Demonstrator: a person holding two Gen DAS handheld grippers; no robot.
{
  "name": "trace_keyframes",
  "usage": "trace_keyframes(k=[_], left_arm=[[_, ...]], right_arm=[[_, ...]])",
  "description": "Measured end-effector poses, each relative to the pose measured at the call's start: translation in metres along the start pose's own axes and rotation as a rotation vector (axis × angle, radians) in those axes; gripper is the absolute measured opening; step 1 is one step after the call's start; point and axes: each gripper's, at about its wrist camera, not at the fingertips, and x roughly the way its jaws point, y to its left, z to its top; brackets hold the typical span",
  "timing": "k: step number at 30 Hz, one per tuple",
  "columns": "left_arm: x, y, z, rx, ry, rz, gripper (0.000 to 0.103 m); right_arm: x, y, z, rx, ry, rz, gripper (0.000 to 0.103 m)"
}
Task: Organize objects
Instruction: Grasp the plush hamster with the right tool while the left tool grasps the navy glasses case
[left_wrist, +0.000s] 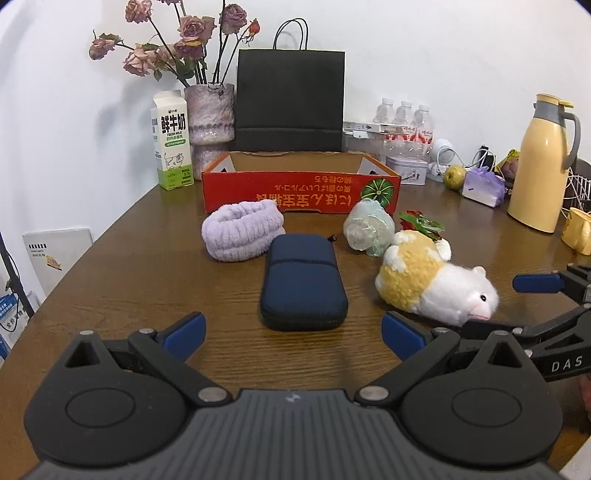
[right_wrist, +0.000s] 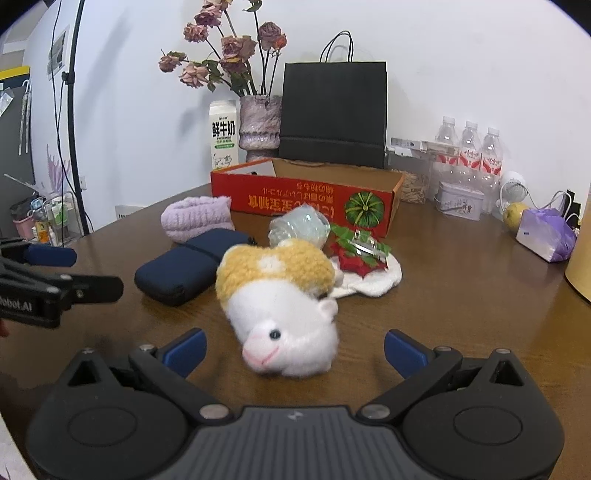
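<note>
Right gripper spread wide, plush hamster head between fingers, ungrasped; left gripper also wide, empty, facing navy case. Red box well behind. Risk: soft plush squashes, slips out, snags white sock

Setting: wooden table against a plain white wall.

The dark wood-grain table has a rounded edge and meets the white wall at the back (even indoor light, soft shadows); a black stand pole rises at the left.
</note>
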Motion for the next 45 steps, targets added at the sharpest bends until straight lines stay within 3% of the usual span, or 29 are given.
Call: trace_keyframes(k=[9,20,26,30,32,38,45], left_arm=[[0.000,0.003,-0.001,-0.019,0.004,0.008,0.103],[0.002,0.013,0.008,-0.038,-0.004,0.055,0.103],[0.012,0.016,0.011,-0.055,0.017,0.050,0.103],[0.016,0.014,0.012,-0.053,0.021,0.042,0.103],[0.018,0.013,0.012,-0.051,0.024,0.040,0.103],[0.021,0.013,0.010,-0.056,0.034,0.040,0.103],[0.025,0.015,0.010,-0.055,0.045,0.037,0.103]], right_arm=[[0.004,0.001,0.002,-0.018,0.019,0.022,0.103],[0.048,0.002,0.028,-0.080,0.081,0.067,0.102],[0.056,0.002,0.026,-0.079,0.089,0.112,0.086],[0.059,0.004,0.024,-0.088,0.102,0.136,0.063],[0.061,0.004,0.024,-0.078,0.112,0.159,0.058],[0.054,0.006,0.022,-0.089,0.073,0.164,0.052],[0.031,0.002,0.019,-0.067,-0.069,0.064,0.052]])
